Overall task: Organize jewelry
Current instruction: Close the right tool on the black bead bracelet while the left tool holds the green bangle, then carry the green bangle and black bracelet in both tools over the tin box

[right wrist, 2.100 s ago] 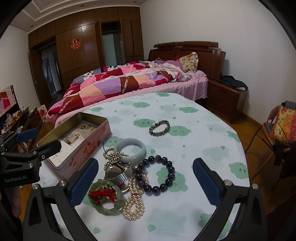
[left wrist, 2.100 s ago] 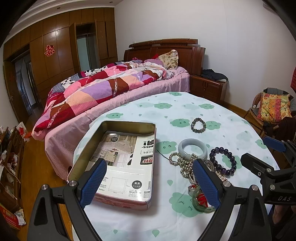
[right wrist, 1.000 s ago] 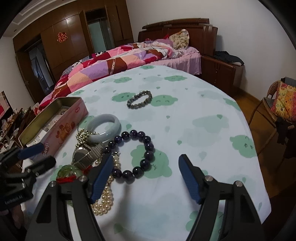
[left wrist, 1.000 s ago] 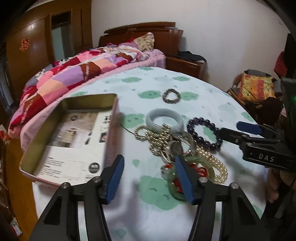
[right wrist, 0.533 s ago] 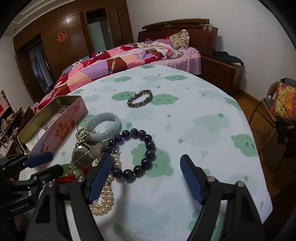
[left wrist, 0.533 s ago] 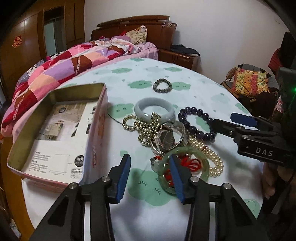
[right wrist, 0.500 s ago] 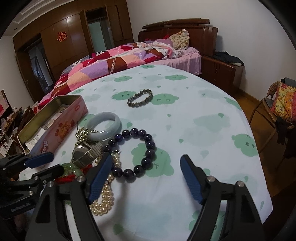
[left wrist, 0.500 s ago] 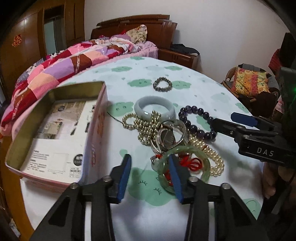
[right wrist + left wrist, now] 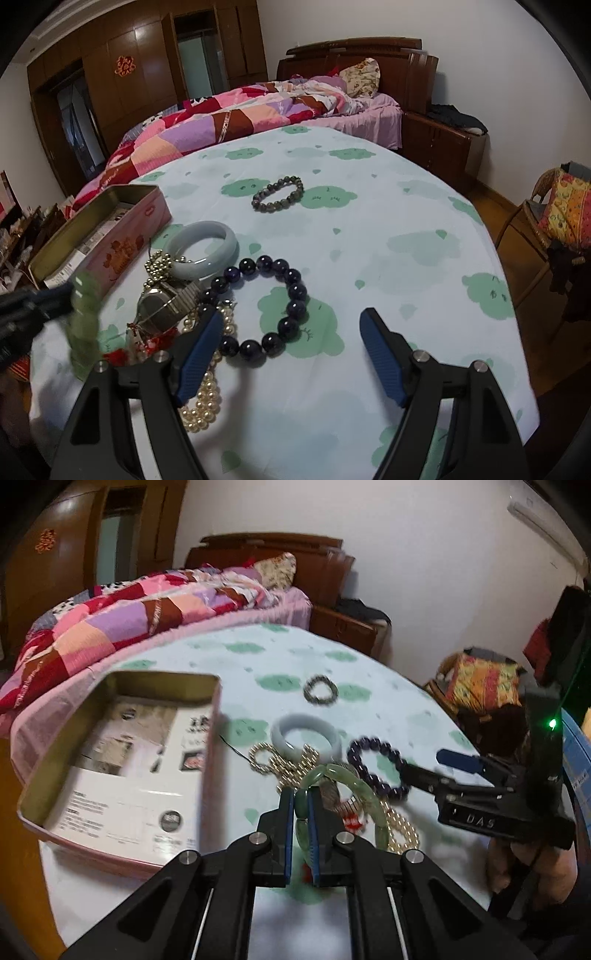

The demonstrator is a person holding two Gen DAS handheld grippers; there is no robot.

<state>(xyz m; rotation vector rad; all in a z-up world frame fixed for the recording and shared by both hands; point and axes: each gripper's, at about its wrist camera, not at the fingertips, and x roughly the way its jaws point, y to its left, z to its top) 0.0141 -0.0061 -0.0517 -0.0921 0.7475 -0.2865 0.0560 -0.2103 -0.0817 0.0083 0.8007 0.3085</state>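
Note:
My left gripper (image 9: 301, 805) is shut on the rim of a green jade bangle (image 9: 364, 792) and holds it lifted above the jewelry pile; the bangle also shows, blurred, in the right wrist view (image 9: 83, 325). The open tin box (image 9: 122, 753) lies to the left of it. My right gripper (image 9: 291, 347) is open and empty, low over a dark purple bead bracelet (image 9: 284, 306). A pale jade bangle (image 9: 205, 249), gold bead chain (image 9: 159, 267), watch (image 9: 166, 299) and pearl strand (image 9: 205, 391) lie in a heap. A small grey bead bracelet (image 9: 277, 194) lies farther back.
The jewelry lies on a round table with a cloud-print cloth (image 9: 388, 221). A bed with a patchwork quilt (image 9: 240, 114) stands behind it. A chair with a colourful cushion (image 9: 565, 210) stands at the right. A red tassel (image 9: 147, 343) trails under the green bangle.
My left gripper has shut on the green bangle and lifted it off the pile toward the tin box. My right gripper has stayed open over the purple bracelet.

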